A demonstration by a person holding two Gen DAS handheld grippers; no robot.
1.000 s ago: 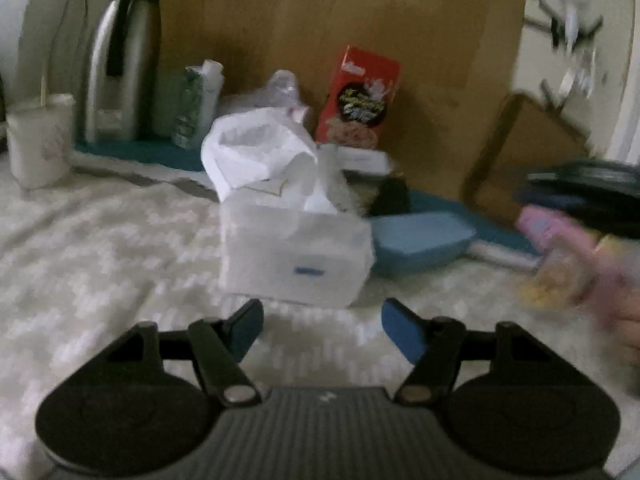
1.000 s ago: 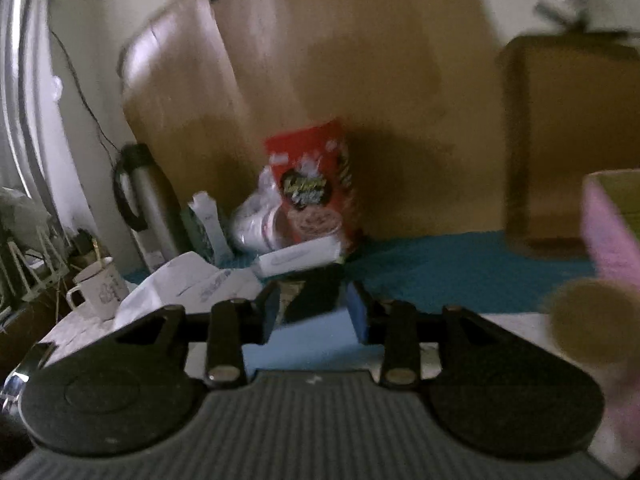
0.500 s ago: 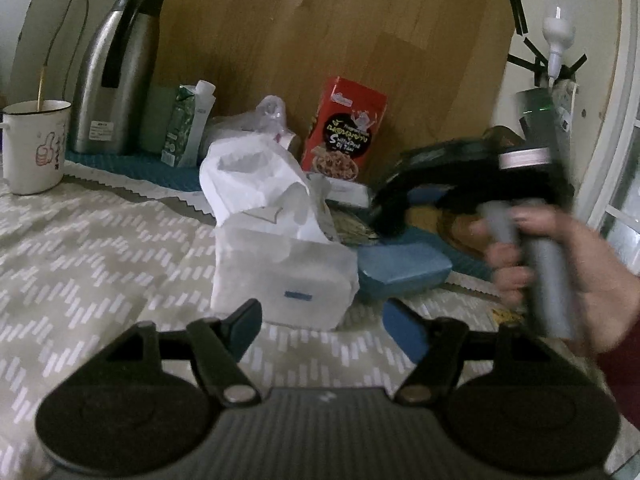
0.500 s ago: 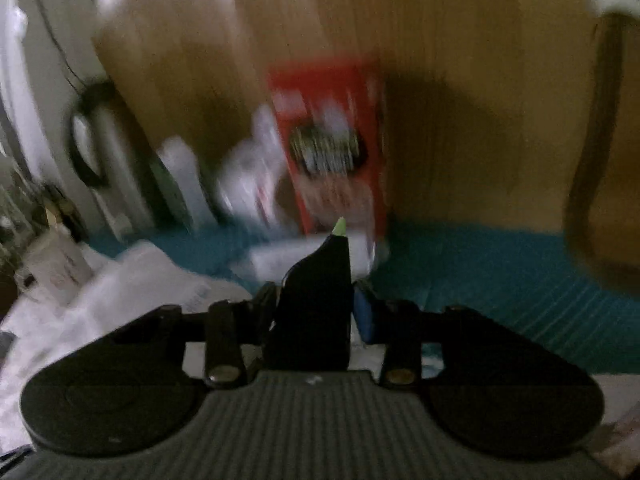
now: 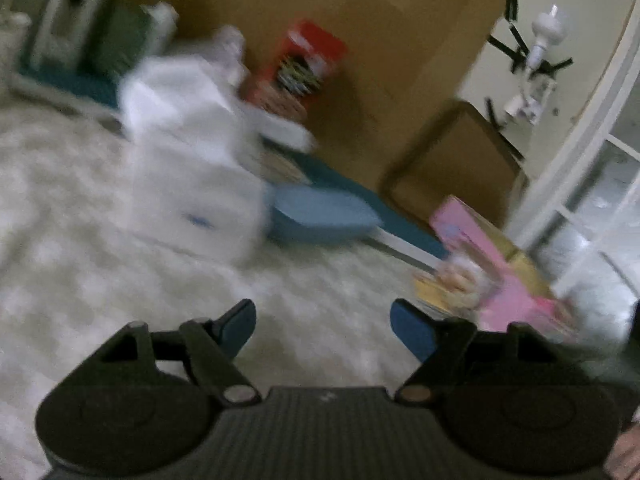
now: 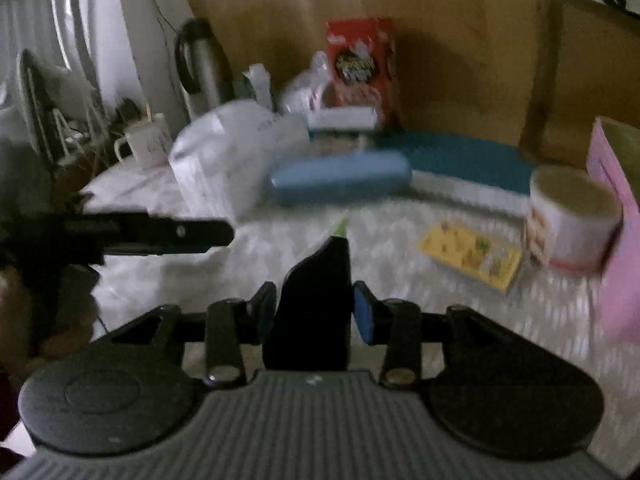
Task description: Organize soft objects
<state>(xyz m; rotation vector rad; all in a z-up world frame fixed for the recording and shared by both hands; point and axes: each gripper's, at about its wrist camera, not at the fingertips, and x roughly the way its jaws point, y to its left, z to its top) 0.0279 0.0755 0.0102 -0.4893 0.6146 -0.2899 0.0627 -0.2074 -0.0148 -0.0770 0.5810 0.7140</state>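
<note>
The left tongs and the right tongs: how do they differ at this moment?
The left tongs stand wide open with nothing between them; the right tongs are closed on a dark soft object with a green tip. The left tongs point toward the white tissue pack; the right tongs face the patterned cloth. Both have blue pads.

Dim indoor light, heavy motion blur in both views, fisheye bending and dark corners.

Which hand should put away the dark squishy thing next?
Probably the right: its tool is already shut on the dark soft toy. The left tool is open and holds nothing.
</note>
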